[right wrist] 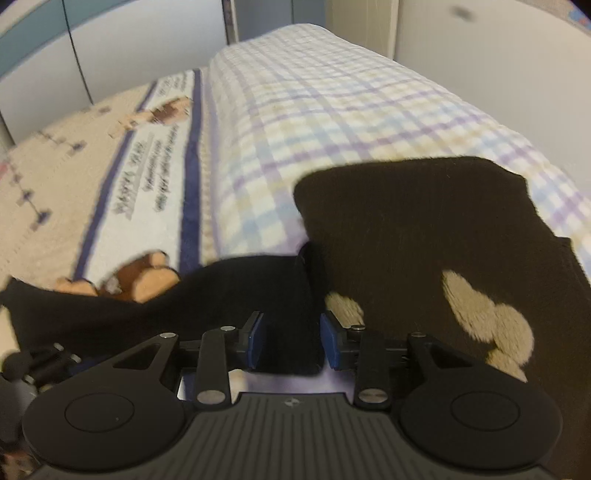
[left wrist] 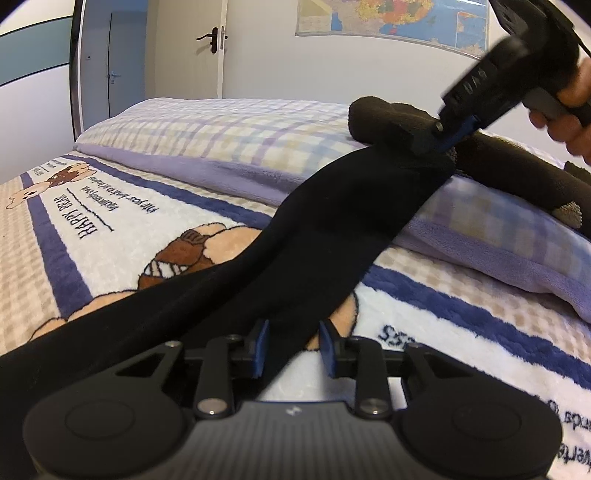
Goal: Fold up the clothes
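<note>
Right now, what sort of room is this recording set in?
Most likely a bedroom: a bed covered by a fleecy bear-print blanket, a plaid lilac pillow at its head, and a white door with a dark handle behind it, beside a colourful wall map.

Black left gripper [left wrist: 291, 350], blue pads, silver screws, ribbed grey housing, matching right gripper [right wrist: 291, 343]

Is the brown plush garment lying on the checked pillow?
Yes. The brown plush garment rests on top of the checked pillow, beside the black cloth.
</note>
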A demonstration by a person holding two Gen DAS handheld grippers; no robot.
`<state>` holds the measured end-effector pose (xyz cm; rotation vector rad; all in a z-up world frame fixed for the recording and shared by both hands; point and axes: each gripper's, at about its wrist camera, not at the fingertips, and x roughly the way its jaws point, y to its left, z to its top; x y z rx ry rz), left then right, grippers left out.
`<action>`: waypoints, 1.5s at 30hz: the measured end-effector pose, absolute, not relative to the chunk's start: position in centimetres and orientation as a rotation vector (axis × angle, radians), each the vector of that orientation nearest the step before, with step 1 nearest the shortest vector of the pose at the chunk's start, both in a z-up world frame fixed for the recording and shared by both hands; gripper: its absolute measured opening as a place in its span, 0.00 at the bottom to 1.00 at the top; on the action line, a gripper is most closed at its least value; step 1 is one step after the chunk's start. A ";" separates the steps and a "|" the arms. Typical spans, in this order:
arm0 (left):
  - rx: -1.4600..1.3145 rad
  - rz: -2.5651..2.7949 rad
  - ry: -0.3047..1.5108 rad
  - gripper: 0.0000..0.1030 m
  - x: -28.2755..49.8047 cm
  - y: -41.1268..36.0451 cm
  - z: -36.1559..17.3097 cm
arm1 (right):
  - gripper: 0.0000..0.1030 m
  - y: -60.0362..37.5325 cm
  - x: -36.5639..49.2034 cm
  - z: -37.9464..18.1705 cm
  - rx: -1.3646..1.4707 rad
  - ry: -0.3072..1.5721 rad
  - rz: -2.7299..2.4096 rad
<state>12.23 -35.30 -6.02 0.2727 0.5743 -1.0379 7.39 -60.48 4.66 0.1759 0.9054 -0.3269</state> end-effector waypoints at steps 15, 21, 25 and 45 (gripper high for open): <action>0.189 -1.202 0.620 0.06 11.4 -33.8 -4.7 | 0.08 -61.2 8.0 6.3 0.044 0.809 -0.348; 0.180 -1.200 0.659 0.22 11.3 -34.3 -5.9 | 0.09 -59.9 8.4 4.0 -0.135 0.870 -0.379; 0.131 -1.224 0.639 0.63 10.4 -33.7 -4.9 | 0.17 -59.9 7.8 4.2 -0.101 0.836 -0.396; 0.140 -0.933 0.583 0.78 6.9 -22.7 2.0 | 0.42 -53.3 3.1 8.4 0.058 0.722 -0.351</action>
